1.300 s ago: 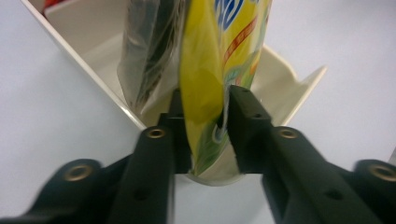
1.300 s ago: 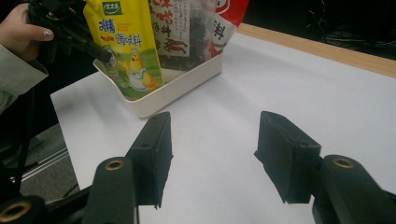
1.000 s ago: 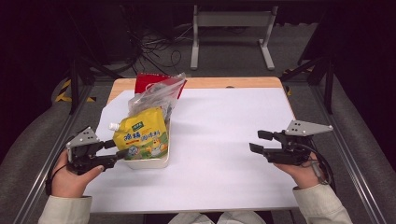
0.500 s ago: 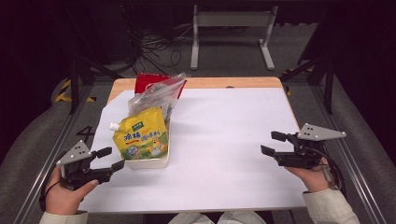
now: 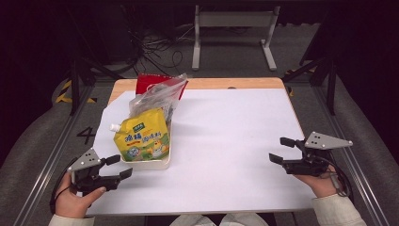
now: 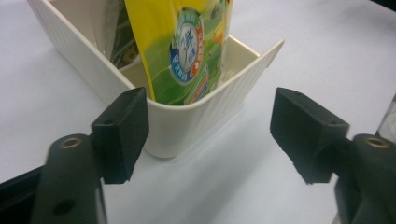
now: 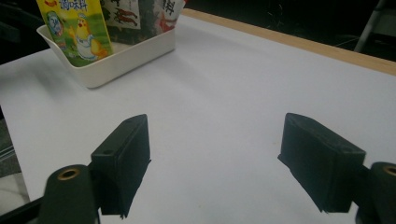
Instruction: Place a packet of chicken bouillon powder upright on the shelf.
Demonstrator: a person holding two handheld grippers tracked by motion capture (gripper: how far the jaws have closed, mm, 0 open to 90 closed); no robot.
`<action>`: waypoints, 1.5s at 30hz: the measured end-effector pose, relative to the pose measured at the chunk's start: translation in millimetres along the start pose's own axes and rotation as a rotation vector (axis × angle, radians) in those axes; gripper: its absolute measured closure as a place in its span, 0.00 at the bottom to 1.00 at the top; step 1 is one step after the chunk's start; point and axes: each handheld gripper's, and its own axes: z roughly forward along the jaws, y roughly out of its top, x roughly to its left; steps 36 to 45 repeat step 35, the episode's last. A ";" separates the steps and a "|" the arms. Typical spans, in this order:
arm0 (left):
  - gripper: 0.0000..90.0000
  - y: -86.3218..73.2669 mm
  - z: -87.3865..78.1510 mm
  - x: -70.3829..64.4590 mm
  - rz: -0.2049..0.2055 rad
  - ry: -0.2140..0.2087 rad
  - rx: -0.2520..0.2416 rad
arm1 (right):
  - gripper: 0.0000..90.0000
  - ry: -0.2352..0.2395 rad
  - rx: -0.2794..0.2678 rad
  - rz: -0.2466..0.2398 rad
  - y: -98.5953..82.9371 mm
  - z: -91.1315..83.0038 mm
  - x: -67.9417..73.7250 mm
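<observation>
At the left of the table (image 5: 226, 155), near its front corner, the left gripper (image 5: 117, 167) sits in the person's left hand (image 5: 75, 200) with its jaws spread wide and nothing between them; in the left gripper view the two black pads frame a rounded corner of the white bin (image 6: 187, 126), which stands just beyond the tips without touching them. That bin (image 5: 146, 164) is a shallow, ribbed, cream-white plastic tray resting on the white tabletop at the left side, and the yellow pouch (image 5: 141, 139) stands upright in its near end: a glossy stand-up bag with a white screw spout at its upper left corner, a green panel on its top, a cartoon chick and red and blue lettering too small to read. Behind it in the same bin lean a clear crinkled plastic bag (image 5: 157, 96) and a red packet (image 5: 146, 84), whose contents and print cannot be made out. The left gripper view cuts off the pouch's top, and the right gripper view shows just its lower half (image 7: 77, 32) and the bottom of dark printed packets beside it. Across a broad bare stretch of table, well apart from the bin, the right gripper (image 5: 282, 150) rests in the right hand (image 5: 320, 181) near the right edge, jaws likewise released and holding nothing. The room beyond the table is dark, with cables and a metal stand only dimly visible.
</observation>
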 end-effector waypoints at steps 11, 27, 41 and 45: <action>0.33 -20.6 1.2 9.9 -0.050 0.021 -0.012 | 0.23 -0.018 -0.004 0.007 -23.6 1.4 -8.1; 0.32 -34.2 14.1 26.5 -0.122 0.096 0.038 | 0.20 -0.046 0.029 0.033 -53.8 14.5 -16.3; 0.30 -34.0 16.7 29.5 -0.106 0.118 0.050 | 0.17 -0.061 0.023 0.026 -55.7 13.9 -17.0; 0.30 -34.0 16.7 29.5 -0.106 0.118 0.050 | 0.17 -0.061 0.023 0.026 -55.7 13.9 -17.0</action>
